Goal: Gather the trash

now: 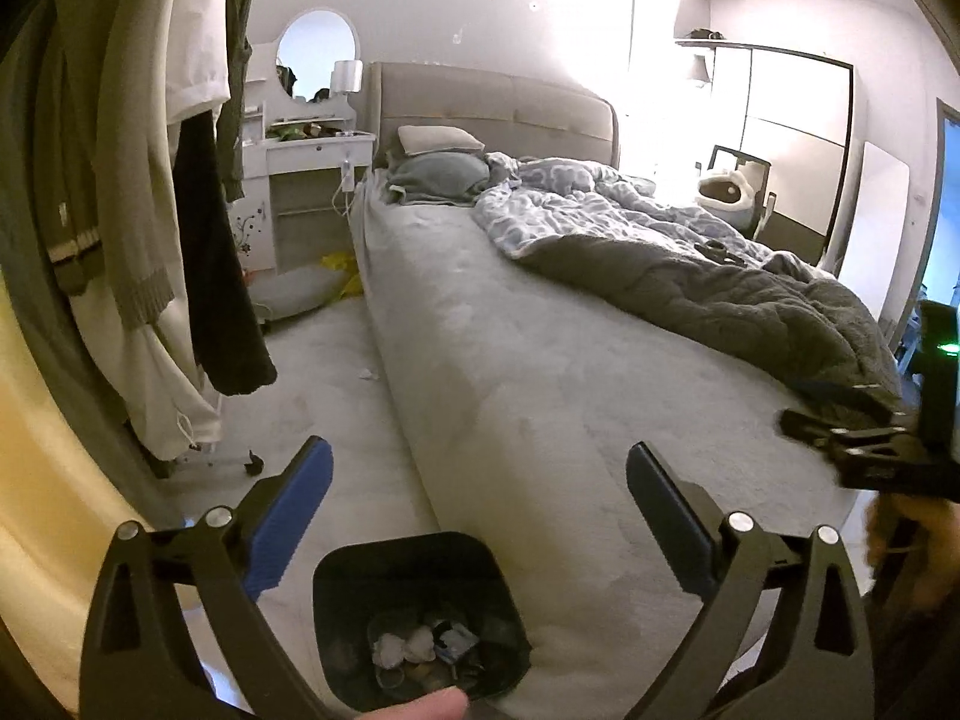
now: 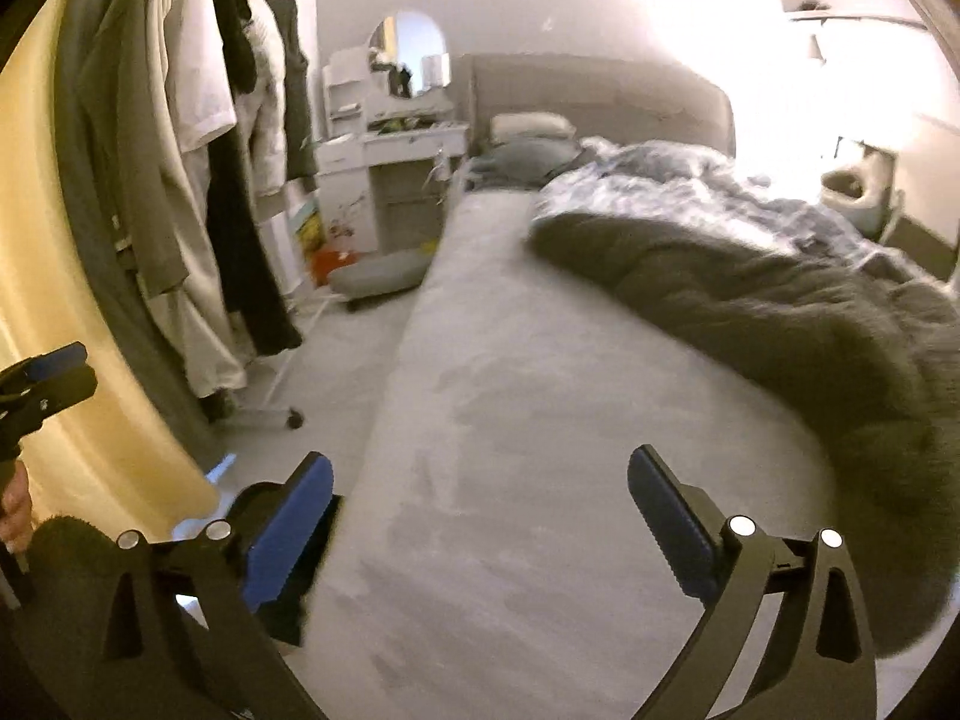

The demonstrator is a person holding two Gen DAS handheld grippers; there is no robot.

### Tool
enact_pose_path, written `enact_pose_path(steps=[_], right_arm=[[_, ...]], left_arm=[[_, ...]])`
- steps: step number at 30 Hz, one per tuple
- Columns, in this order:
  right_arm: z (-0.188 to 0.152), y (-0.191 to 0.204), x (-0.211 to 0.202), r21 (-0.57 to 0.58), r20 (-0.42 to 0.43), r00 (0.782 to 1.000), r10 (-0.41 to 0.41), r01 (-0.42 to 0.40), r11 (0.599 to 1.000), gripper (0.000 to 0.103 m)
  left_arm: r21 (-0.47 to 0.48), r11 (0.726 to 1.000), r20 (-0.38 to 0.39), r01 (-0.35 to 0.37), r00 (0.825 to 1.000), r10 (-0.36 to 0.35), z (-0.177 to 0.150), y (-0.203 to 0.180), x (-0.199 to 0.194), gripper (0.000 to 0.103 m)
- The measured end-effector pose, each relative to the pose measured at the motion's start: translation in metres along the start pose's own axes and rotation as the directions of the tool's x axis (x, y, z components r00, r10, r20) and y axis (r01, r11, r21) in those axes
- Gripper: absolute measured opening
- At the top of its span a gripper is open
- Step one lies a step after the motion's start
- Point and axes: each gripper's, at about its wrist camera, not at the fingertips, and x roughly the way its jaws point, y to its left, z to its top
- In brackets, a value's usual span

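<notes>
Item: dark trash bin (image 1: 420,618), sitting below and between your left gripper (image 1: 480,516) jaws, crumpled paper and wrappers (image 1: 420,651) in its bottom, its side against the grey bed (image 1: 498,360). Your left jaws: released, spread wide, nothing between them. Your right gripper (image 2: 480,516): likewise spread wide and empty, over the bed edge. Beyond the jaws: dark duvet (image 1: 720,300), pillows (image 1: 441,162); left of them, hanging clothes (image 1: 150,180); small white scrap (image 1: 367,374) on the floor by the bed
</notes>
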Motion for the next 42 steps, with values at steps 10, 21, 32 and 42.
enact_pose_path(steps=[10,21,32,42], right_arm=[[-0.018,-0.037,-0.062,0.054,0.011,0.997,-0.081,0.081,0.995,0.1],[-0.049,-0.074,-0.073,0.179,-0.001,0.998,-0.061,0.061,0.982,0.1],[-0.049,-0.07,-0.079,0.145,0.023,0.999,-0.039,0.035,0.989,0.1],[-0.048,-0.066,-0.079,0.121,0.018,0.999,-0.046,0.044,0.992,0.1]], left_arm=[[0.05,0.998,-0.002,-0.034,0.999,0.035,-0.01,-0.014,0.009,0.1],[0.067,0.997,-0.031,-0.038,0.999,0.041,-0.018,-0.017,0.018,0.1],[0.059,0.998,-0.057,-0.034,0.998,0.038,-0.023,-0.021,0.02,0.1],[0.036,0.999,-0.067,-0.033,0.997,0.035,-0.022,-0.02,0.021,0.1]])
